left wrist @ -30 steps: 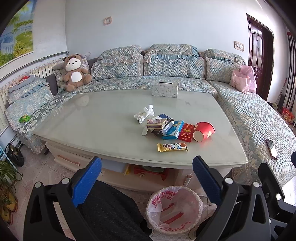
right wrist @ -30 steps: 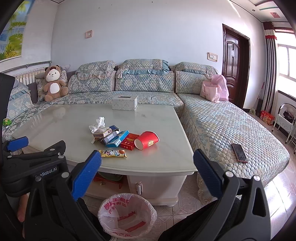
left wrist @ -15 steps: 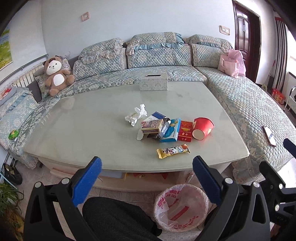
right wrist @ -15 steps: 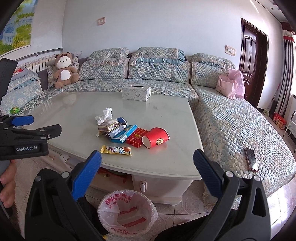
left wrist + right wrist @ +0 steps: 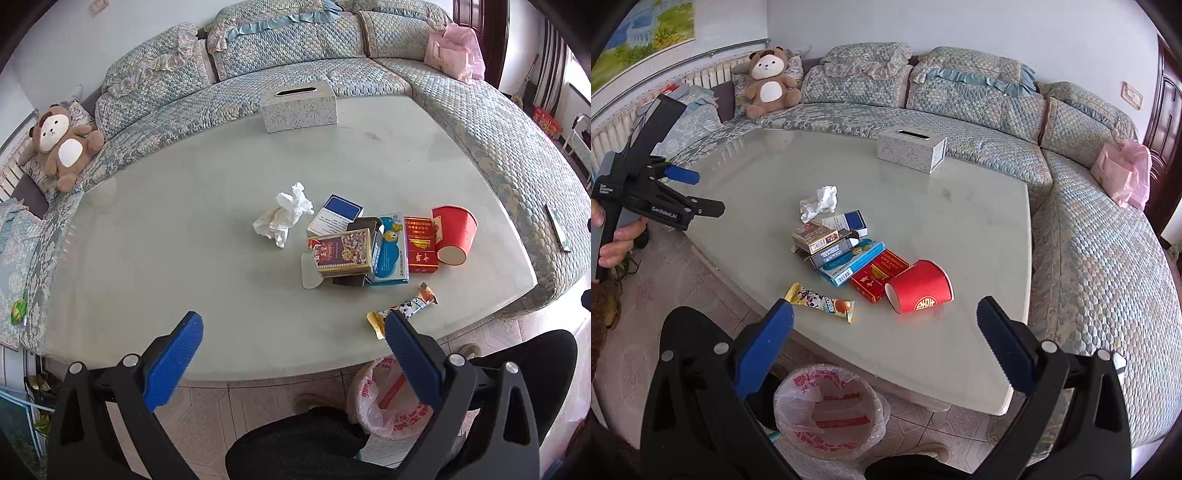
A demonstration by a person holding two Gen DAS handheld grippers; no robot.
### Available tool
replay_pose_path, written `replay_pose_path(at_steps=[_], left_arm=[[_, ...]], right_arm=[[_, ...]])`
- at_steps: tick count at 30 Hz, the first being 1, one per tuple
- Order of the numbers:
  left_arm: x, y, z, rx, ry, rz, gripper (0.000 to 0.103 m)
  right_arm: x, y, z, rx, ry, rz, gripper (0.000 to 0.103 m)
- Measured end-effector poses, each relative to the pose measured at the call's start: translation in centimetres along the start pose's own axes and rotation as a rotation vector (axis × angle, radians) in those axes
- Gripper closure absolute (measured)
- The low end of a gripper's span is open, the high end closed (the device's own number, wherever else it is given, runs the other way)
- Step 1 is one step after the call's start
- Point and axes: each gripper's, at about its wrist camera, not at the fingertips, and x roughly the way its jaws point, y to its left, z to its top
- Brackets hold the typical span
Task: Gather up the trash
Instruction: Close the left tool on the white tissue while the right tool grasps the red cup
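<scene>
A pale glass-topped coffee table filled both views, wrapped on its far and right sides by a quilted blue-green sofa. A patterned tissue box stood alone near the table's far edge, a brown teddy bear sat on the sofa at the left, and a pink bag rested on the cushions at the far right. What looked like a phone lay on the right seat, though the fisheye edge blurred it.

The trash sat clustered on the near right part of the table. A crumpled white tissue lay apart at the left of the cluster. Beside it was a loose stack of small cartons, overlapping one another, with a flat red packet touching their right side. A red paper cup lay on its side against that packet, its long axis roughly along the table's near edge, its open mouth facing left in the right wrist view. A yellow snack wrapper lay nearest the edge, lengthwise along it.

A bin lined with a plastic bag stood on the tiled floor below the table's near edge.

The left gripper hovered over the near edge, jaws wide apart and empty, its right finger overlapping the wrapper's end. The right gripper hung above the bin, jaws likewise spread, gripping nothing.
</scene>
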Motion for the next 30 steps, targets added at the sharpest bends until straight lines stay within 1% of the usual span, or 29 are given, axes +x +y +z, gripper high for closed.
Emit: replay_pose_path(at_steps=[2,4,9,14,18,20,26,30], left_arm=[[1.6,0.2,1.3,0.033,0.027,0.01,0.006],[3.2,0.4,2.5,0.064,0.057,-0.006,0.006],[7.8,0.1,4.7,0.12,0.126,-0.011,0.006],[12.4,-0.4,7.0,0.141,0.183,-0.01,0.006],[15.4,-0.5,8.7,0.165,0.215,0.002,0.006],[16.7,-0.5,9.4,0.176,0.231,-0.001,0.006],[20.3,-0.4,10.9,0.19,0.266,0.001,0.006],[22.5,0.0,11.5,0.183,0.295,-0.027,0.006]], right_arm=[[1.0,-0.5,0.6,-0.048,0.032,0.006,0.006],[2.2,-1.0,1.1,-0.088,0.054,0.007,0.006],[6.0,-2.3,1.5,-0.114,0.128,0.025,0.006],[9.9,-3.4,1.5,-0.138,0.191,0.046,0.006],[12.4,-3.9,1.4,-0.153,0.222,0.08,0.006],[13.7,-4.2,1.2,-0.158,0.243,0.082,0.006],[17.7,-4.6,0.4,-0.178,0.312,0.099,0.006],[20.3,-4.9,0.3,-0.2,0.354,0.111,0.006]])
